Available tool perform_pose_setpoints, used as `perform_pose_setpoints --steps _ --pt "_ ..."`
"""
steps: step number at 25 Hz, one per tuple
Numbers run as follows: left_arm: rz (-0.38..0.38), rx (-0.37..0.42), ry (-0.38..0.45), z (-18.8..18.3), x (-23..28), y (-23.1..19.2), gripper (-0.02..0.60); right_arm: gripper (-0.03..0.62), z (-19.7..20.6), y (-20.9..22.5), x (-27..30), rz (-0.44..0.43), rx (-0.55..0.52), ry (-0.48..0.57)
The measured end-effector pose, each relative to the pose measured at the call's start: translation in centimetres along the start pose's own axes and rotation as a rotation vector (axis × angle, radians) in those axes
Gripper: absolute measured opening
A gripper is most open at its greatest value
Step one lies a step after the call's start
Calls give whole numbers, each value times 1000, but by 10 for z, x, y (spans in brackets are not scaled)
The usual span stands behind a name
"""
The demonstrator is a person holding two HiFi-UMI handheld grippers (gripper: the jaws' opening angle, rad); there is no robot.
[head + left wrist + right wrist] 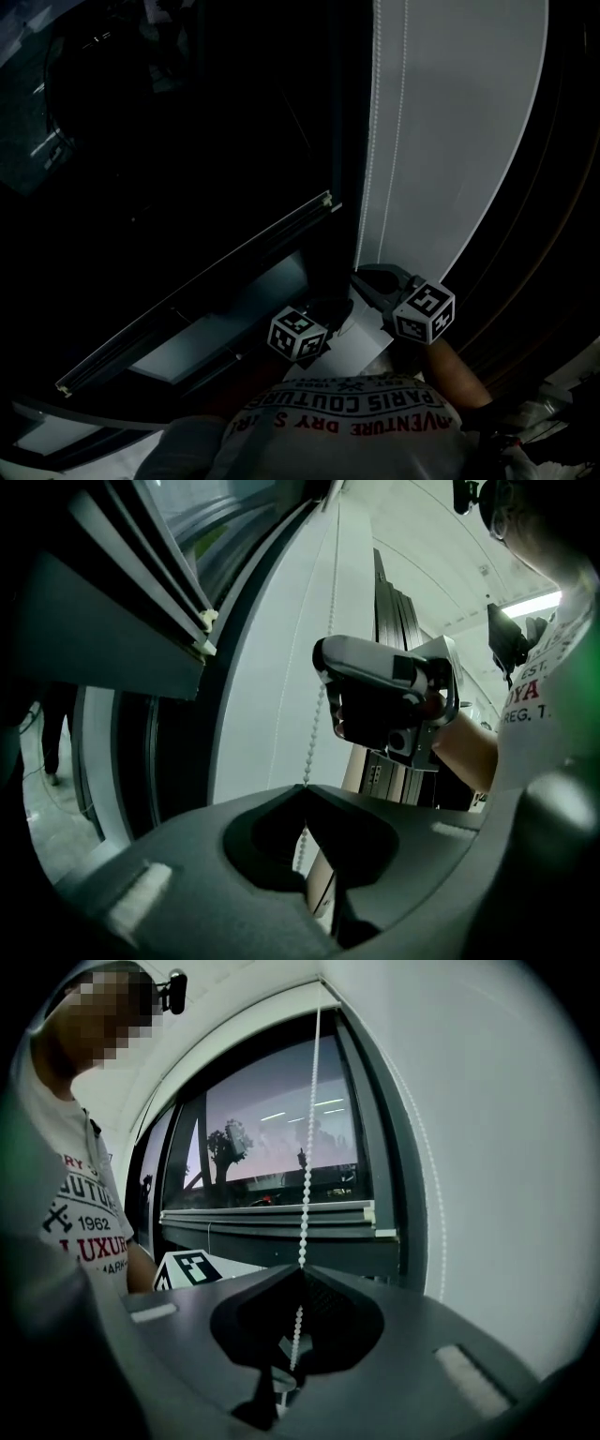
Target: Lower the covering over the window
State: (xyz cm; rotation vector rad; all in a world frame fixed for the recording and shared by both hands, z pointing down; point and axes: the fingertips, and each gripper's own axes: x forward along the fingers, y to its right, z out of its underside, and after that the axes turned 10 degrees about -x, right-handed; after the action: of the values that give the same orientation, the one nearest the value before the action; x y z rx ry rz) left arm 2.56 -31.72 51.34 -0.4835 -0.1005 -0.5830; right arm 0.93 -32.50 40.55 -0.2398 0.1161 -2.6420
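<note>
Window [187, 141]: dark glass, fills the left and centre of the head view. Shows ceiling-light reflections in the right gripper view.

Wall [469, 141]: pale strip up the right of the head view, just beside the window frame.

Covering: seen mainly as a slim bottom rail [197, 305] with a white end cap. Runs diagonally from the lower left toward the centre of the head view, and horizontally across the middle of the right gripper view, low on the glass. Fabric above it too dark to make out.

White printed T-shirt [347, 422]: bottom centre of the head view, with a bare forearm [459, 375] to its right.

Right gripper [302, 1268]: jaws pressed together, pinching the bead chain [307, 1147] at the tips. Appears in the centre of the left gripper view, higher than the left gripper.

Left gripper [305, 787]: jaws likewise closed on the chain, with beads visible above and below the pinch.

Marker cubes: left [298, 335] and right [425, 312], near each other at lower centre of the head view.

Chain: two thin strands up the wall strip. Cannot tell whether both grippers hold the same strand.
</note>
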Motion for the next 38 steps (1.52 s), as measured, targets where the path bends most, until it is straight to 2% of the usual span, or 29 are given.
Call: perform_pose_setpoints --steps 9,15,19,21,25,30,33,35,38 --pt "-45 -51 -76 46 -2 -12 9 6 45 -14 10 -28 56 -82" --pt "-56 -14 -95 60 -3 -19 11 6 63 -13 14 -26 81 -107" --pt "-27 -11 -52 52 -4 -16 26 6 65 -11 13 -24 99 -102" --pt "-32 -14 -28 43 -9 -17 59 6 65 -10 12 -21 88 -105" --pt "-18 -3 24 14 -22 -11 71 7 67 -9 13 -20 92 -106" --pt "29 26 190 -67 -39 8 76 6 69 -8 13 -16 94 -102" --pt "85 79 246 -117 -43 30 87 6 69 -10 13 -21 97 -97" --pt "104 134 252 -142 -41 43 103 6 68 -11 14 -23 98 -93" --pt "77 177 261 -168 -37 50 104 6 68 -12 16 -23 100 -92"
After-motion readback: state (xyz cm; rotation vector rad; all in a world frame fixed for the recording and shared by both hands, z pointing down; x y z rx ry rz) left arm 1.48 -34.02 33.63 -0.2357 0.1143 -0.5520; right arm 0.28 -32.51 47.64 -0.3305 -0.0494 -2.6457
